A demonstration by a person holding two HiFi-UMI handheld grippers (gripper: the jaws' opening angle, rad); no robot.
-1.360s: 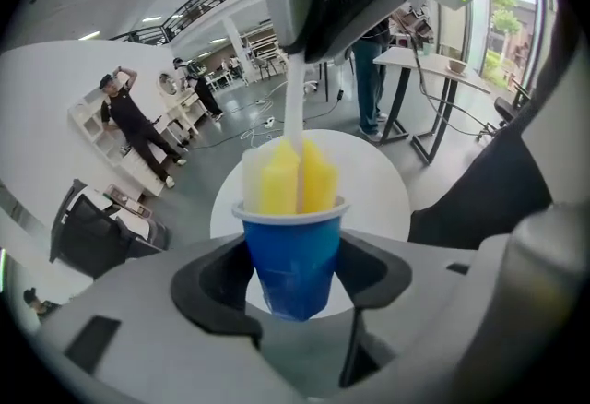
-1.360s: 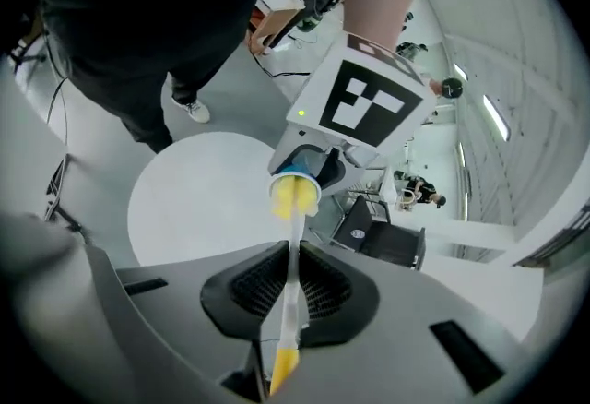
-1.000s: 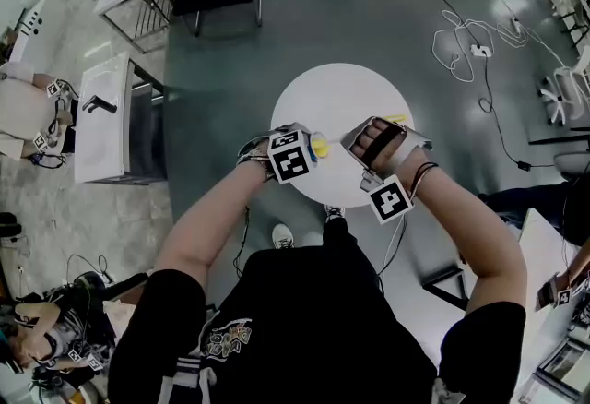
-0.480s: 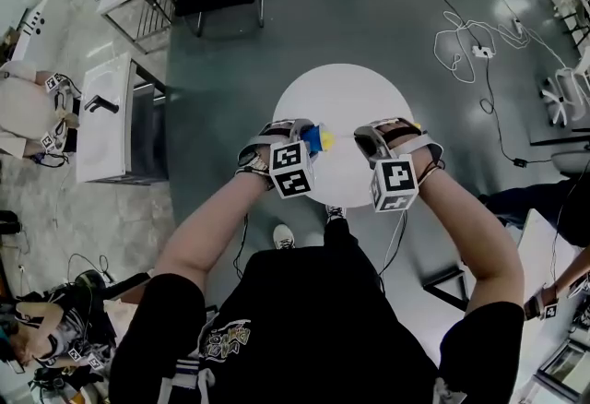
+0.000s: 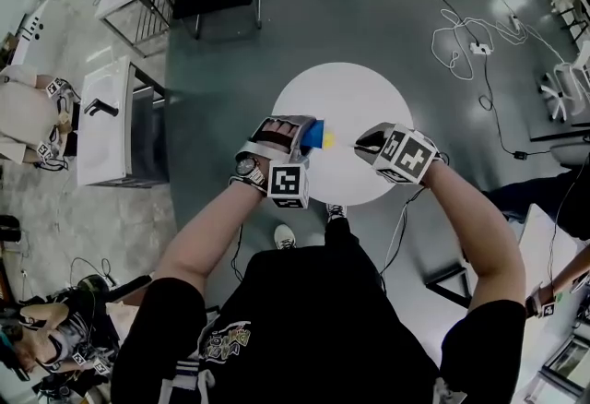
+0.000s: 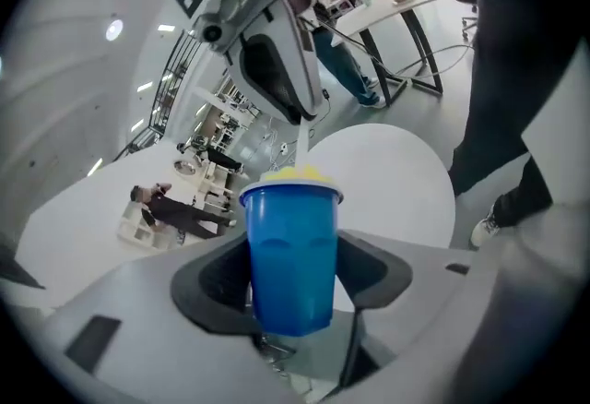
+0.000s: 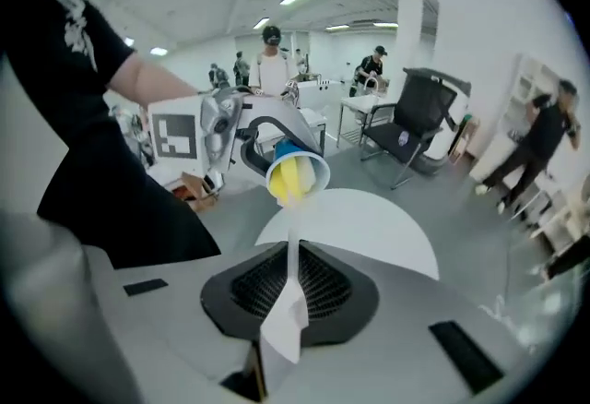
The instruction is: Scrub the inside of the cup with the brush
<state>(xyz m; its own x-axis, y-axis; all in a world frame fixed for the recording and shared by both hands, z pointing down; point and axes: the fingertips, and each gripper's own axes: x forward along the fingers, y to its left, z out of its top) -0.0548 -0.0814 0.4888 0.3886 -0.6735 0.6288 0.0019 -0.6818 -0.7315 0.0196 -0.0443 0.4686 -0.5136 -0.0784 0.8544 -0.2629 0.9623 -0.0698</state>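
**Blue cup clamped on the left, brush head in its mouth from the right**

Your left tongs point(image 5: 305, 136) grip the sides of the blue cup point(image 6: 292, 250) and hold it in the air over the round white bench point(image 5: 346, 93), tipped so its mouth faces your right tongs point(image 5: 362, 146). Between the two tongs, the yellow sponge head point(image 7: 288, 177) of the brush point(image 7: 292, 256) sits inside the cup's mouth. Your right tongs are closed narrow on the flat end of the thin white brush handle, which runs straight out from them to the cup.
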